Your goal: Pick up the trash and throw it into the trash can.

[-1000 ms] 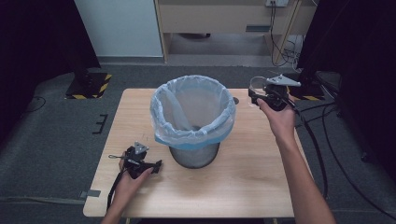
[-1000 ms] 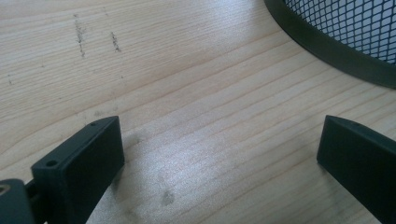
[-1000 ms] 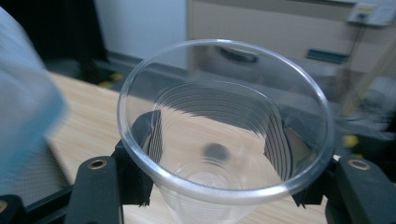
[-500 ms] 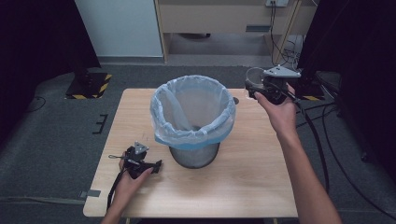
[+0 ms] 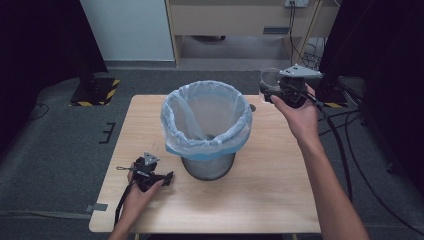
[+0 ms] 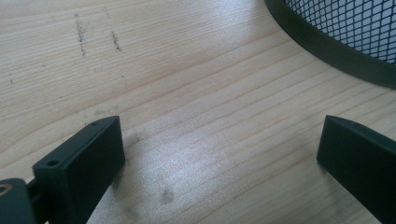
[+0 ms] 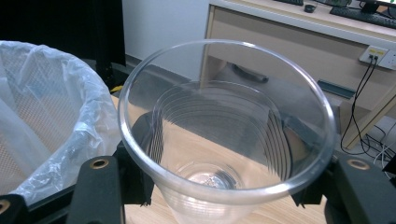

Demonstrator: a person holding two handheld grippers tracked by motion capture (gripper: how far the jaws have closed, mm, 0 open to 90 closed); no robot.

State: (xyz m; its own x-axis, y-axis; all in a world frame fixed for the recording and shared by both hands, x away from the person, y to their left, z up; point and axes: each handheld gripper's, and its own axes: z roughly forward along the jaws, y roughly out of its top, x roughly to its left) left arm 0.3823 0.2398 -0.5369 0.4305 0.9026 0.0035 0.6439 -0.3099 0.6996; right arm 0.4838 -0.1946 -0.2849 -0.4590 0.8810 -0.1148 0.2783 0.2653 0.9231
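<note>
- The right hand-held gripper point(image 5: 274, 91) is clamped on a clear plastic cup point(image 7: 224, 140); in the right gripper view both jaws press the cup's wall from either side, mouth up and empty.
- Over the last second this gripper has risen and moved back, off the table's point(image 5: 280, 200) far right corner. It now holds the cup in the air just right of the bin point(image 5: 206, 127), about level with its rim and beyond the table's far edge.
- In my judgement the cup has been picked up and is being carried for a drop into the bin. The next move would be a swing left over the opening, then a release.
- The bin is black mesh with a pale blue liner point(image 5: 172, 117) folded over its rim; it stands mid-table and hasn't moved.
- The left hand-held gripper point(image 5: 165, 179) is unchanged: it rests on the table near the bin's base point(image 6: 327, 44), jaws wide apart with nothing but bare wood between them.
</note>
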